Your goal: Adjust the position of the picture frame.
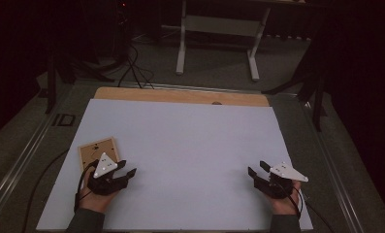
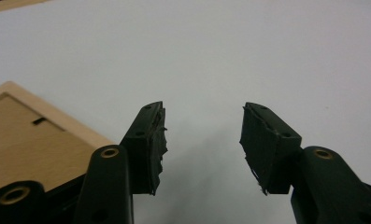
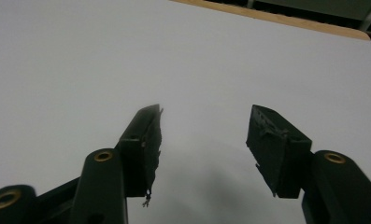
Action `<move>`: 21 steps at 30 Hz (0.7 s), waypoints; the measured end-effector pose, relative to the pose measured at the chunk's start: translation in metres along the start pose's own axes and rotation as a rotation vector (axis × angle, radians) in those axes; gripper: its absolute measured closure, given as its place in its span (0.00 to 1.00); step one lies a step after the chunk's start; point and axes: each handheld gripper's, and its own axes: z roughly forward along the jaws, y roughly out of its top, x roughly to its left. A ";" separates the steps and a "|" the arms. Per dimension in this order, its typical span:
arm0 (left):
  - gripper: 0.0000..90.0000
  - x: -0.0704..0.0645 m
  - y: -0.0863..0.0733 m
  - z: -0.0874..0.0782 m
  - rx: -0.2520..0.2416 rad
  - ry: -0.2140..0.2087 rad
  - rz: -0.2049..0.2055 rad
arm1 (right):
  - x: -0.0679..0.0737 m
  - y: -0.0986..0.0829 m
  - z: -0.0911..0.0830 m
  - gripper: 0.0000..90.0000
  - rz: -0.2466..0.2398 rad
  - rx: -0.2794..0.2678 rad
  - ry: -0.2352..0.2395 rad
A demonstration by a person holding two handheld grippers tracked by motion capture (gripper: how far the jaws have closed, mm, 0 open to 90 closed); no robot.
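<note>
A small wooden picture frame lies back side up on the white sheet at the near left. My left gripper rests just in front of and right of it, jaws open and empty, pointing right. In the left gripper view the frame sits to the left of the open gripper. My right gripper rests at the near right, open and empty, pointing left and away. In the right gripper view its jaws stand apart over bare white sheet.
The white sheet covers a wooden tabletop whose far edge shows. Metal rails run along both sides of the table. A white desk frame and cables stand on the floor beyond.
</note>
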 end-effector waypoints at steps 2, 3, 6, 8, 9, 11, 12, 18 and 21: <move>0.55 0.002 0.000 -0.002 -0.003 0.010 -0.007 | -0.001 0.000 0.000 0.50 0.003 0.001 -0.003; 0.55 0.003 0.000 -0.003 -0.006 0.013 -0.009 | -0.002 0.000 0.000 0.50 0.004 0.001 -0.002; 0.55 0.005 0.000 -0.004 -0.006 0.018 -0.014 | -0.002 0.000 0.000 0.50 -0.001 0.002 -0.004; 0.54 0.007 0.000 -0.005 -0.005 0.030 -0.026 | -0.002 0.000 0.001 0.50 0.000 0.007 -0.005; 0.54 0.008 0.000 -0.006 -0.003 0.033 -0.027 | -0.002 0.000 0.001 0.50 -0.002 0.010 -0.004; 0.54 0.010 0.000 -0.006 -0.002 0.044 -0.028 | -0.002 0.000 0.002 0.50 -0.006 0.014 -0.007; 0.54 0.010 0.000 -0.007 -0.001 0.048 -0.029 | -0.002 0.000 0.002 0.50 -0.006 0.017 -0.008; 0.54 0.014 0.000 -0.010 -0.005 0.067 -0.036 | -0.002 -0.001 0.002 0.50 -0.007 0.017 -0.010; 0.55 0.016 0.000 -0.012 -0.004 0.076 -0.041 | -0.002 -0.001 0.002 0.50 -0.010 0.021 -0.010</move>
